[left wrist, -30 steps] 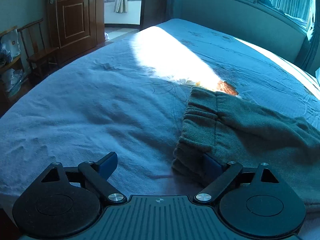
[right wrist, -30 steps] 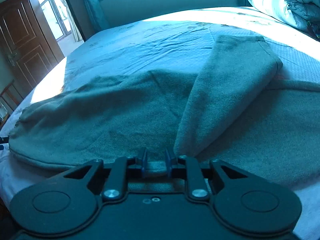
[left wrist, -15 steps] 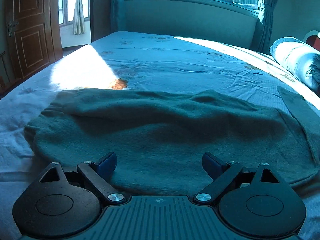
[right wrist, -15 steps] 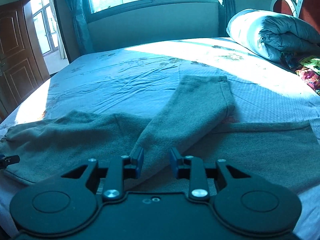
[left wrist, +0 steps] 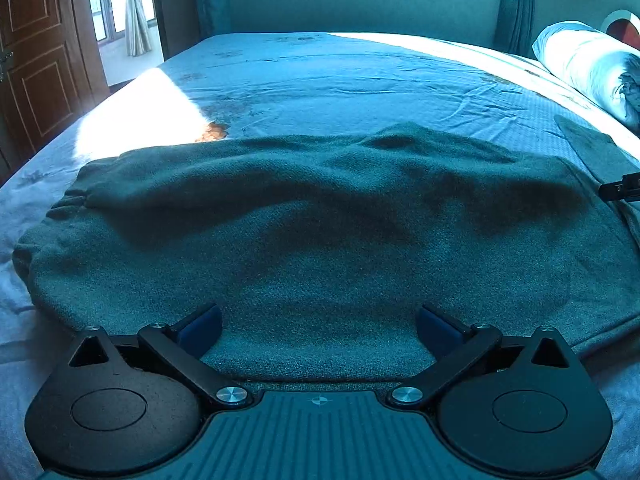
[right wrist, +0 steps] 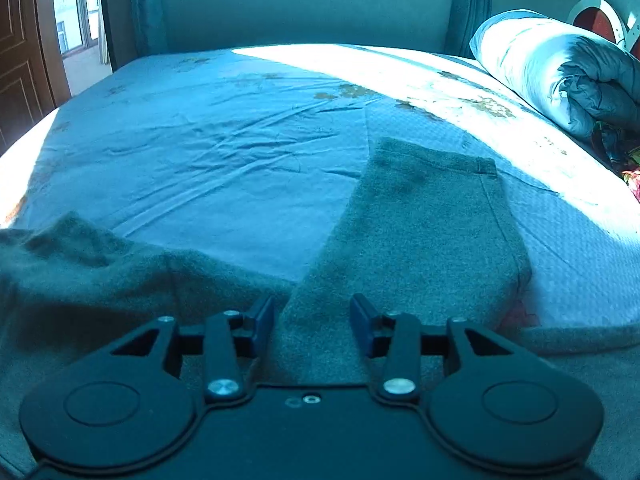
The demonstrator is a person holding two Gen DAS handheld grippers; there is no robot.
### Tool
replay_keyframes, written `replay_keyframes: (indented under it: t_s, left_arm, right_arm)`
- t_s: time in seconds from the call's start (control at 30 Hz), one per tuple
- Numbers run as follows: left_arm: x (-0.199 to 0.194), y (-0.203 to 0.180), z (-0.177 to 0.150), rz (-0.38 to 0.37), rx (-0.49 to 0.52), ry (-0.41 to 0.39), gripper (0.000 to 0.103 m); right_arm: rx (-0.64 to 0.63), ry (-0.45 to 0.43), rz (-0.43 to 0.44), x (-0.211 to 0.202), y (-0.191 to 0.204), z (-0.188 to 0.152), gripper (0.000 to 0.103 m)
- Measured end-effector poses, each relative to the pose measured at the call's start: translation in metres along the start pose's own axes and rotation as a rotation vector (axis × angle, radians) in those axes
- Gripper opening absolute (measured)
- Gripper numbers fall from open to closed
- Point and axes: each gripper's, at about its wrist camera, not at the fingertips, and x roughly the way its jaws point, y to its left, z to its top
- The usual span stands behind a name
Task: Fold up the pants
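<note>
Dark green fleece pants point(left wrist: 320, 232) lie flat on the blue bed sheet point(left wrist: 340, 80), waistband at the left. My left gripper point(left wrist: 318, 326) is wide open and empty, just above the near edge of the pants' upper part. In the right wrist view one pant leg point(right wrist: 416, 224) lies angled away, its hem toward the far right. My right gripper point(right wrist: 312, 320) is open and empty, low over the base of that leg. The right gripper's tip shows at the right edge of the left wrist view point(left wrist: 622, 190).
A rolled duvet point(right wrist: 560, 76) lies at the bed's right end by the headboard. A wooden door point(left wrist: 36, 52) stands at the left. A padded wall and window run along the far side. The bed edge is close below both grippers.
The right gripper was shut on the pant leg one second ago, then opened and let it go. The left gripper swung right from the waistband end to face the pants' middle.
</note>
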Motion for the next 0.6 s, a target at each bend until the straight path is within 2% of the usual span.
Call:
replay_keyframes:
  t_s: [0.03, 0.07, 0.2, 0.33, 0.43, 0.47, 0.57, 0.6]
  left_arm:
    - [0.000, 0.000, 0.000, 0.000, 0.000, 0.000, 0.103]
    - [0.000, -0.001, 0.001, 0.002, 0.001, -0.001, 0.103]
    - [-0.004, 0.000, 0.000, -0.005, -0.015, -0.014, 0.103]
    - [-0.005, 0.002, -0.003, -0.014, -0.006, -0.027, 0.103]
    - [-0.005, 0.003, -0.004, -0.021, -0.003, -0.029, 0.103]
    - [-0.005, 0.004, -0.004, -0.023, -0.004, -0.029, 0.103]
    - [-0.004, 0.005, -0.003, -0.032, 0.001, -0.027, 0.103]
    - [-0.004, 0.006, -0.003, -0.036, 0.001, -0.026, 0.103]
  right_arm:
    - [-0.003, 0.000, 0.007, -0.001, -0.002, -0.002, 0.026]
    - [-0.003, 0.006, 0.002, -0.003, -0.005, -0.003, 0.000]
    - [0.083, -0.114, -0.023, -0.049, -0.034, -0.018, 0.000]
    - [0.224, -0.166, 0.009, -0.101, -0.072, -0.058, 0.000]
    - [0.350, -0.129, 0.018, -0.115, -0.092, -0.095, 0.000]
    - [0.387, -0.102, -0.008, -0.115, -0.097, -0.109, 0.008]
    - [0.405, -0.057, -0.040, -0.116, -0.101, -0.128, 0.012]
    - [0.390, -0.085, -0.060, -0.122, -0.098, -0.127, 0.012]
